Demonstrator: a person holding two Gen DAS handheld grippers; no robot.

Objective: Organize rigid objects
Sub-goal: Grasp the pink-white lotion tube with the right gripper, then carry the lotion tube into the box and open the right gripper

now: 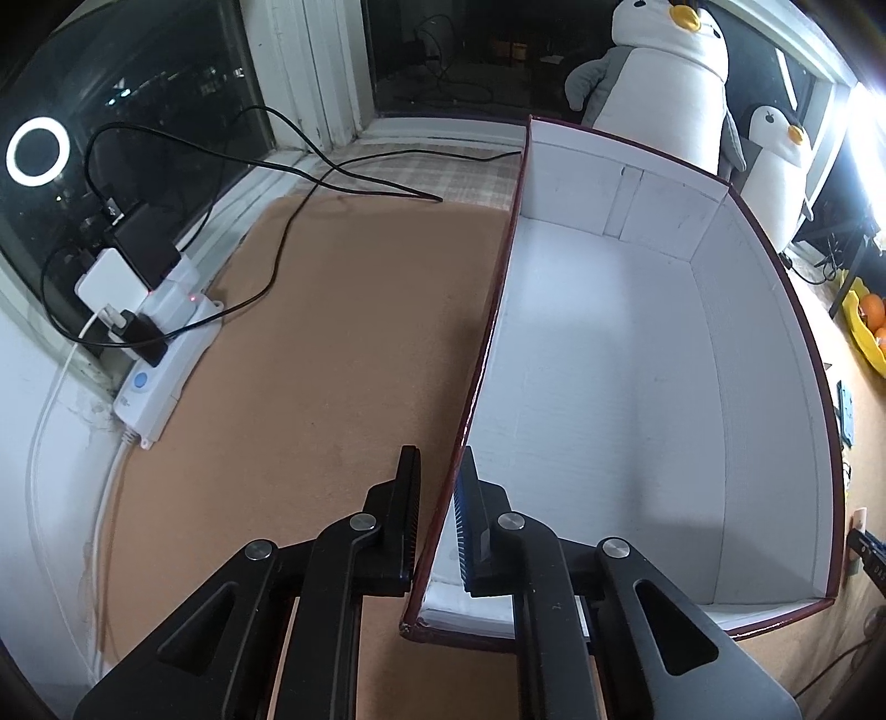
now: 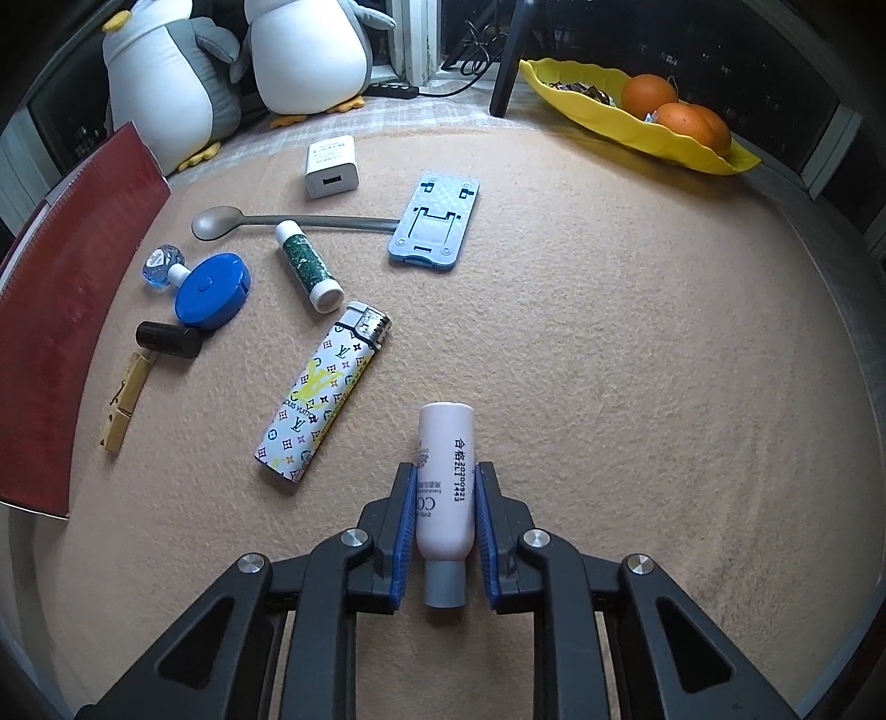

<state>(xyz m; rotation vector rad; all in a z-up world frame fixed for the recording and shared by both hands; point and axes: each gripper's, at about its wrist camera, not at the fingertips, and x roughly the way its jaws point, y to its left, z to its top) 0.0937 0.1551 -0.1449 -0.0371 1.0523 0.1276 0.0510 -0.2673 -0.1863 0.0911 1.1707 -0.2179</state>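
A white-lined box (image 1: 609,360) with dark red outer walls sits on the tan mat, nothing inside it. My left gripper (image 1: 440,451) is shut on its near left wall (image 1: 487,332), one finger outside and one inside. In the right wrist view, my right gripper (image 2: 447,466) is shut on a pale pink tube (image 2: 446,437) with a grey cap, lying on the mat. To the left lie a patterned lighter (image 2: 326,387), a green-and-white tube (image 2: 307,266), a blue round case (image 2: 210,291), a black cap (image 2: 169,339), a wooden clothespin (image 2: 124,401), a grey spoon (image 2: 266,221), a white charger (image 2: 330,165) and a blue phone stand (image 2: 434,221).
The box's red outer wall (image 2: 72,310) stands at the left of the right wrist view. A yellow dish (image 2: 609,119) with oranges is at the far right. Plush penguins (image 2: 304,50) stand at the back. A power strip (image 1: 166,360) with cables lies by the window.
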